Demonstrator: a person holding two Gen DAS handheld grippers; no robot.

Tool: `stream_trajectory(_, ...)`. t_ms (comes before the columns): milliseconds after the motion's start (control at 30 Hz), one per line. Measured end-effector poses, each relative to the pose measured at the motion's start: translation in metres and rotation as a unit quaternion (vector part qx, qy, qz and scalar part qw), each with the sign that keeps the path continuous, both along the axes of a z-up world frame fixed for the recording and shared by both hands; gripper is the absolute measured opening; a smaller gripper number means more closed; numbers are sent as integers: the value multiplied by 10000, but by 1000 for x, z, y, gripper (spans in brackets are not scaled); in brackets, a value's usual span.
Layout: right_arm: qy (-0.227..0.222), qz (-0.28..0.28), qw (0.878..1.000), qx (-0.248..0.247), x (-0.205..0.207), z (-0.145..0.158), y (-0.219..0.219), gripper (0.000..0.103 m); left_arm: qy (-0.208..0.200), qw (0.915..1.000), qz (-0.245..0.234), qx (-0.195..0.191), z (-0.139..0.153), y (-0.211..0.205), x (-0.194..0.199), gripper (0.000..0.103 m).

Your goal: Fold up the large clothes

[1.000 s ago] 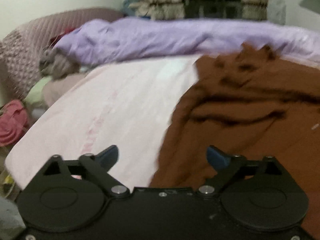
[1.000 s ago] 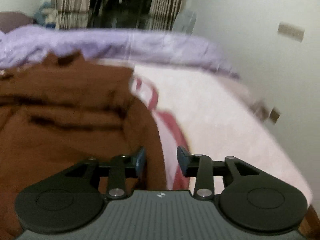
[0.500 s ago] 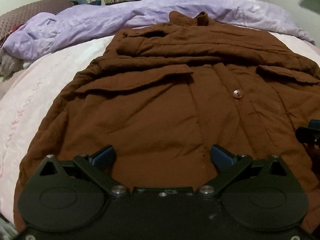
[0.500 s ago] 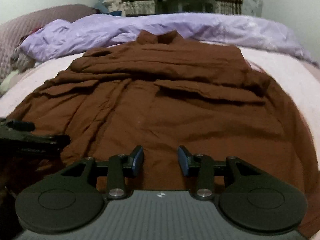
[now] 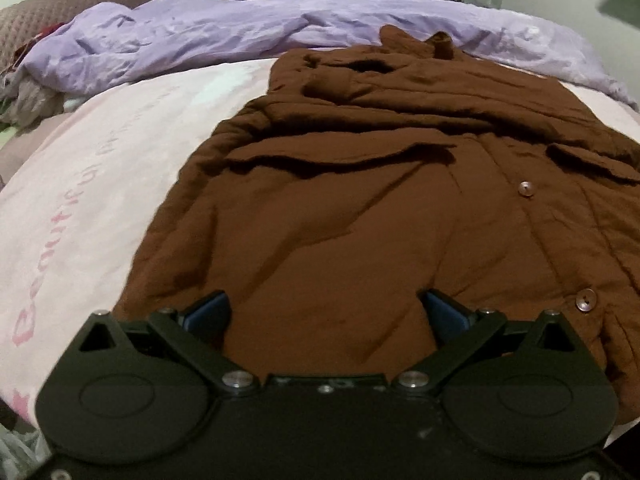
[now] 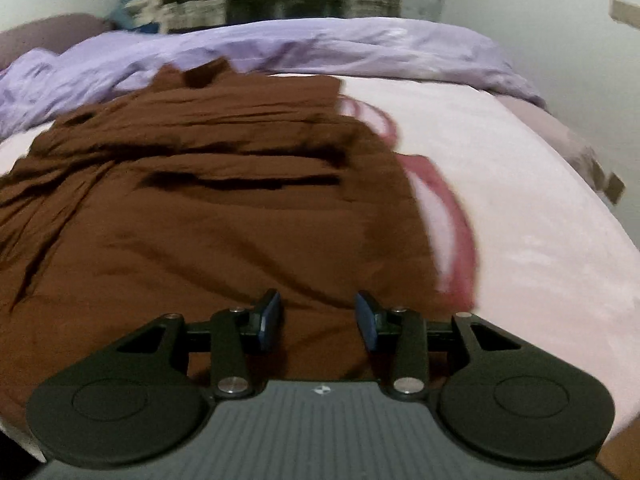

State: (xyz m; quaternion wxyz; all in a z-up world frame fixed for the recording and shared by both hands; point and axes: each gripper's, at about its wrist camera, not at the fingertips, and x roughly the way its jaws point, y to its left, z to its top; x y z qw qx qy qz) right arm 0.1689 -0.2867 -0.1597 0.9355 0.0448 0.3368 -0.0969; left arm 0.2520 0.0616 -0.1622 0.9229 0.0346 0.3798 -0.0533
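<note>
A large brown padded coat (image 5: 360, 208) lies spread front-up on the bed, collar at the far end, hem towards me, with two buttons showing along its front. It also fills the left of the right wrist view (image 6: 208, 216). My left gripper (image 5: 326, 316) is open wide and empty, above the coat's near hem on its left half. My right gripper (image 6: 318, 316) is open and empty, above the hem near the coat's right edge.
The coat lies on a pale pink sheet (image 5: 88, 168) with pink lettering. A crumpled lilac duvet (image 5: 224, 44) runs across the far side of the bed. A brown quilted headboard (image 5: 52, 12) and loose clothes are at far left. A wall (image 6: 580, 92) is on the right.
Both views have swung. The left view has shifted left, so more sheet shows beside the coat. The right view has shifted right towards the coat's right edge. The right gripper no longer shows in the left view.
</note>
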Motion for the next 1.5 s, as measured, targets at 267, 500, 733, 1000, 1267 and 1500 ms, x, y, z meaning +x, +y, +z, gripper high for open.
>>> stream_trajectory(267,36,-60,9997,-245,0,3,14,43,-45,9995,294,77,16,12,-16,103)
stream_trajectory(500,-124,415,9989,-183,-1,12,38,44,-661,9964,247,467,40,6,-25,103)
stream_trajectory(733,-74,774,9969,-74,19,19,63,45,-116,9950,428,890,5,0,6,103)
stream_trajectory(1000,258,595,9977,-189,17,4,31,49,-332,9867,822,1364,2,28,5,103)
stream_trajectory(1267,538,-36,9950,-841,-9,3,5,92,238,9970,493,551,4,85,-7,103)
stream_trajectory(1500,536,-310,9975,-335,-21,-4,-18,103,647,9978,98,-68,-1,101,-15,103)
